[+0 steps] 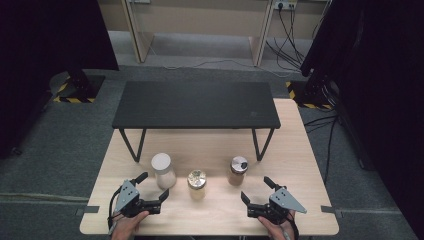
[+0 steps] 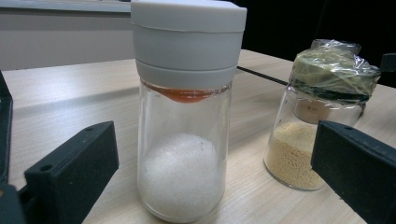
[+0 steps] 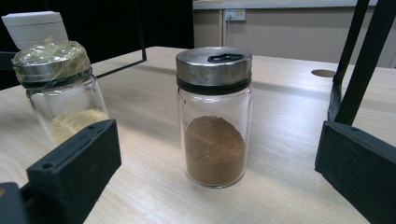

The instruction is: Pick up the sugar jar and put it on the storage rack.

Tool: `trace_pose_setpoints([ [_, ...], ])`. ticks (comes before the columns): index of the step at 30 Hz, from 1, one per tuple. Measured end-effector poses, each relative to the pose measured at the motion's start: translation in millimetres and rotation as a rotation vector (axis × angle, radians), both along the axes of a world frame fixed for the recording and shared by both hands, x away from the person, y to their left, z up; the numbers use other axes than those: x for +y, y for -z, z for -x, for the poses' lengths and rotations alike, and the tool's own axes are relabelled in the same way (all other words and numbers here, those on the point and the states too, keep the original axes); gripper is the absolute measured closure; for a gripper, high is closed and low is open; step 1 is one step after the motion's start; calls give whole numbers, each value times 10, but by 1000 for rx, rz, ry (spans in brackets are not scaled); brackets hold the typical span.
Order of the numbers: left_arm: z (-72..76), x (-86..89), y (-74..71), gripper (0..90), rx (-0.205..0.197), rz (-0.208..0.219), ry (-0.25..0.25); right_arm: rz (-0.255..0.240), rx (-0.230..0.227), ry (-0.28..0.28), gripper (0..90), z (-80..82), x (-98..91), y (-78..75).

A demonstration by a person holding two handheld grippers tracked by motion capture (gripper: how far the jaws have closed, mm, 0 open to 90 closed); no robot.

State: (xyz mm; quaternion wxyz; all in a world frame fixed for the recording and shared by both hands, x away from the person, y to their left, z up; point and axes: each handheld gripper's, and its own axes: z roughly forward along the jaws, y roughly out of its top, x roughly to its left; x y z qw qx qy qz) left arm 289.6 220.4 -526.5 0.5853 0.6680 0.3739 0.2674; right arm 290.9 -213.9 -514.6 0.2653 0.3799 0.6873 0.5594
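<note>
Three glass jars stand in a row on the wooden table [image 1: 210,145]. The left jar [image 1: 163,170] [image 2: 187,116] has a white-grey lid and white grains. The middle jar [image 1: 196,184] [image 2: 322,116] [image 3: 60,93] holds yellow grains and has plastic film over its lid. The right jar [image 1: 238,170] [image 3: 215,116] has a metal lid and brown powder. My left gripper [image 1: 153,186] [image 2: 210,168] is open, its jaws on either side of the white jar without touching it. My right gripper [image 1: 256,189] [image 3: 219,172] is open just short of the brown jar.
A low black bench [image 1: 196,104] stands on the far half of the table, its thin legs [image 3: 357,56] behind the jars. Cables [image 1: 290,30] run over the grey floor beyond. Dark curtains hang at both sides.
</note>
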Motion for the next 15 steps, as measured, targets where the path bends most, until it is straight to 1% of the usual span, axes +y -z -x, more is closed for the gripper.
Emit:
trace_pose_setpoints([
  [15,-6,4,6,3,5,2,-5,-10,4,-3,6,-5,3,7],
])
